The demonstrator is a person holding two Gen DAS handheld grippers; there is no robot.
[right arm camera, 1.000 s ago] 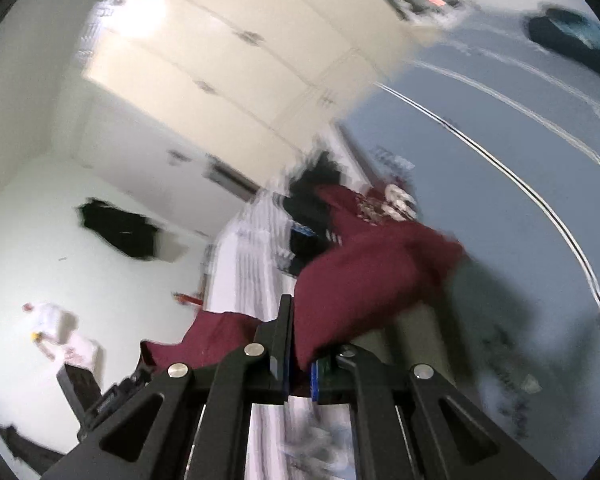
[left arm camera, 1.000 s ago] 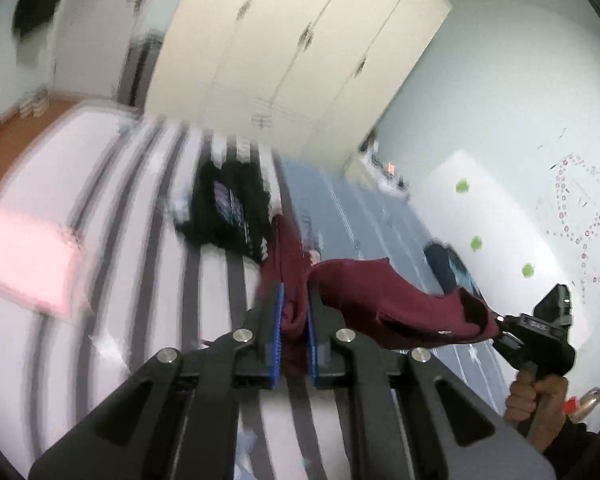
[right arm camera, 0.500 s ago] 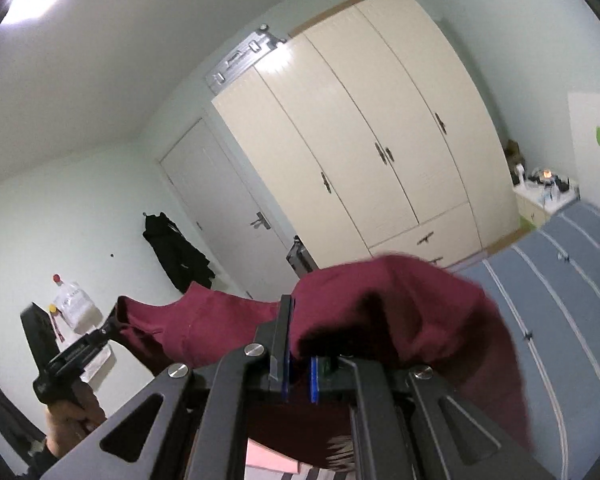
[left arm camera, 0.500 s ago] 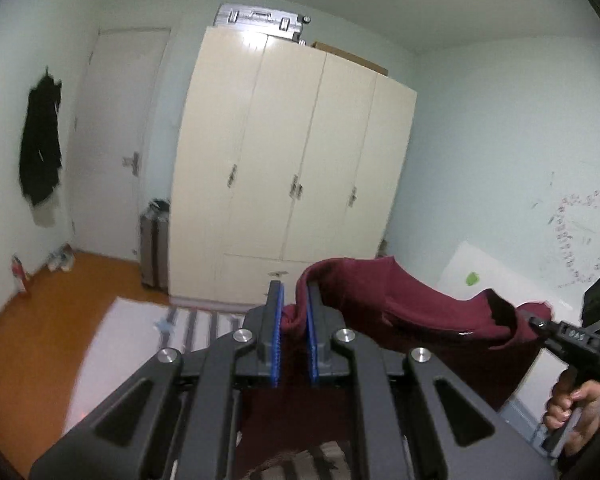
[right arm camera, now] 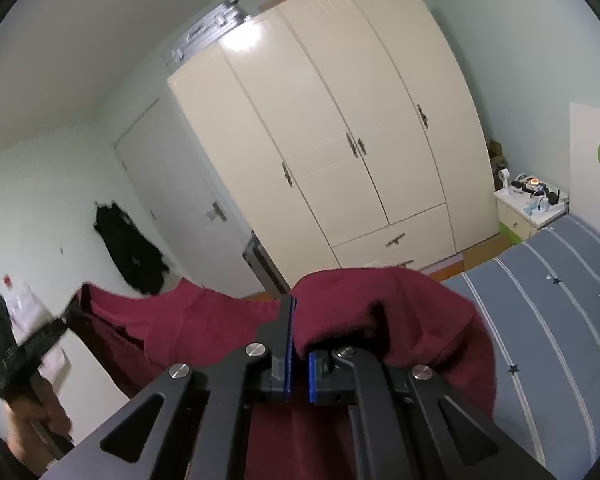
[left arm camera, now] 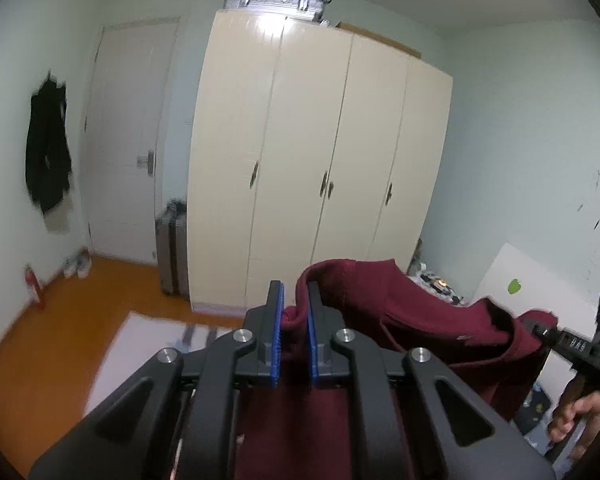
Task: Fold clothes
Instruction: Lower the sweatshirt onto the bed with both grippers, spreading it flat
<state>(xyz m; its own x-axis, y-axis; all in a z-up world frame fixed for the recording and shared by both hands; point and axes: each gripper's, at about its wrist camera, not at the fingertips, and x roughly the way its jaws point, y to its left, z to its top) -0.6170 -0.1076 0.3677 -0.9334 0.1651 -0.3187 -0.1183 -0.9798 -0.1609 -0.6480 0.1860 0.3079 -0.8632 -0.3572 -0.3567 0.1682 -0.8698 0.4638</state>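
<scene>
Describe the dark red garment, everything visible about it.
The dark red garment looks like soft, thick knit, plain maroon, with stitched seams and a small label near its top edge. It hangs in the air, stretched between the two grippers: the left gripper pinches one bunched corner, the right gripper the other. The top edge sags between them; the rest drapes downward out of view.

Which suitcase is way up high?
The silver suitcase, lying flat on top of the cream wardrobe. The other, a grey suitcase, stands upright on the floor beside it.
</scene>
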